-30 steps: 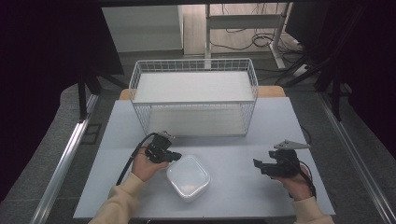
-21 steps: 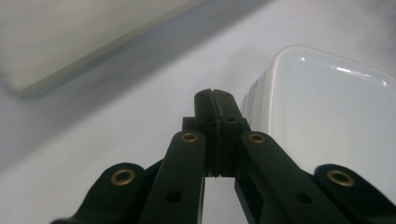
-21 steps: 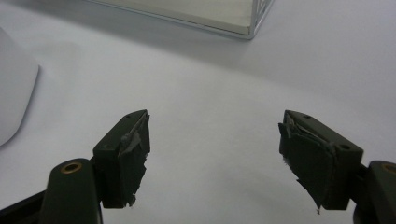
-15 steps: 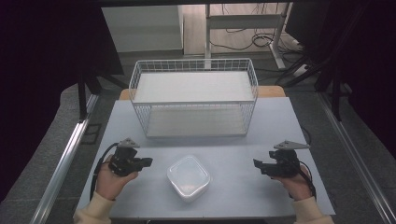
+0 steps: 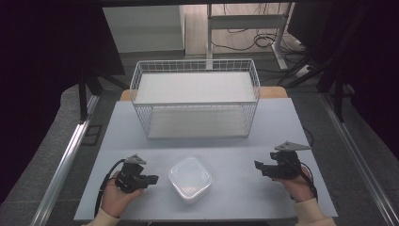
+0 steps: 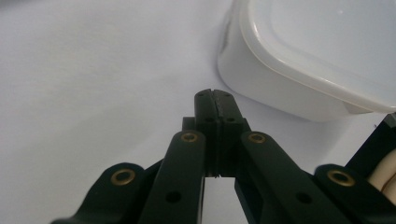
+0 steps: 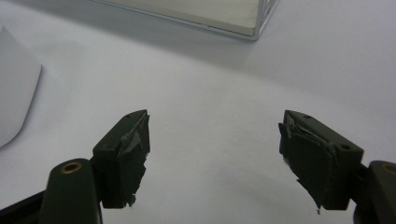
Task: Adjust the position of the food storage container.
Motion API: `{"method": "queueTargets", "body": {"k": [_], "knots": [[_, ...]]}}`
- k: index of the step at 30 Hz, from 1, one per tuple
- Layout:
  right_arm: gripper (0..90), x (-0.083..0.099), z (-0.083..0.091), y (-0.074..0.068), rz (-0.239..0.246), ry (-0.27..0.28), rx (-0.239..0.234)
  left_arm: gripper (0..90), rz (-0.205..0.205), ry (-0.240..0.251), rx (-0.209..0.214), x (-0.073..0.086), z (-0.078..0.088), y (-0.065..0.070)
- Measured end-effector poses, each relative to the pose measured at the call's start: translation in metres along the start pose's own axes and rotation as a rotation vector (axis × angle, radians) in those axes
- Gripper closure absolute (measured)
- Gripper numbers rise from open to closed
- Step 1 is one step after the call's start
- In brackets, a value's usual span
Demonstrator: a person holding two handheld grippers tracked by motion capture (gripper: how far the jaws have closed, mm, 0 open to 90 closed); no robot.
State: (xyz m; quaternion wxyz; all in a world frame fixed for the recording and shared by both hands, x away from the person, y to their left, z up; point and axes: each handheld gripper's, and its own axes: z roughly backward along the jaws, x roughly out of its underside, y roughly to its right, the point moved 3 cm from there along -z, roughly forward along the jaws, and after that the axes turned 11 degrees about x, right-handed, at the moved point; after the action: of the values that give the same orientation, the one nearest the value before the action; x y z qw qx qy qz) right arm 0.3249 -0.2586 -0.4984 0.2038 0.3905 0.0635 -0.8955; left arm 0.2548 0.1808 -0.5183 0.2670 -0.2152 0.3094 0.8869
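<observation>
A white lidded plastic container (image 5: 189, 179) rests on the table near its front edge, between the two hands. My left gripper (image 5: 153, 179) lies just left of it, jaws pressed together with nothing between them; in the left gripper view its tips (image 6: 215, 96) stop short of the container's rounded corner (image 6: 280, 88). My right gripper (image 5: 258, 165) is held low over the table to the container's right, well apart from it, jaws spread wide (image 7: 212, 154) over bare table. The container's edge (image 7: 16, 100) shows at the far left of the right gripper view.
A white wire basket (image 5: 195, 96) with a shelf inside stands at the back middle of the grey table (image 5: 282, 122); its corner (image 7: 257, 25) appears in the right gripper view. Cables trail from both grippers. Dark floor and desk legs lie beyond the table.
My left gripper let go of the container, swung out left, then came back toward it, shut. The container stays where it was set. The right gripper has not moved.
</observation>
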Motion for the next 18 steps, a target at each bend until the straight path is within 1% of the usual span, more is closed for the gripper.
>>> {"method": "queueTargets", "body": {"k": [4,5,7,13,15,18], "knots": [[24.3,0.000,0.001,0.000,0.003,0.001,-0.001,89.8,-0.001,-0.005,0.007,-0.004,-0.006,0.002],[24.4,0.000,0.001,0.000,0.005,0.003,-0.001,89.8,-0.009,-0.018,0.013,-0.005,-0.008,0.003],[24.3,0.000,0.001,0.000,0.005,0.005,-0.002,89.8,-0.015,-0.024,0.019,-0.009,-0.012,0.005],[24.4,0.000,0.002,0.000,0.007,0.004,-0.002,89.8,-0.026,-0.024,0.027,-0.016,-0.017,0.007],[24.4,0.000,0.002,0.001,0.008,0.004,-0.002,89.8,-0.027,-0.026,0.020,-0.018,-0.019,0.006],[24.2,0.001,0.002,0.001,0.006,0.002,0.000,89.8,-0.018,-0.025,0.024,-0.019,-0.021,0.003]]}}
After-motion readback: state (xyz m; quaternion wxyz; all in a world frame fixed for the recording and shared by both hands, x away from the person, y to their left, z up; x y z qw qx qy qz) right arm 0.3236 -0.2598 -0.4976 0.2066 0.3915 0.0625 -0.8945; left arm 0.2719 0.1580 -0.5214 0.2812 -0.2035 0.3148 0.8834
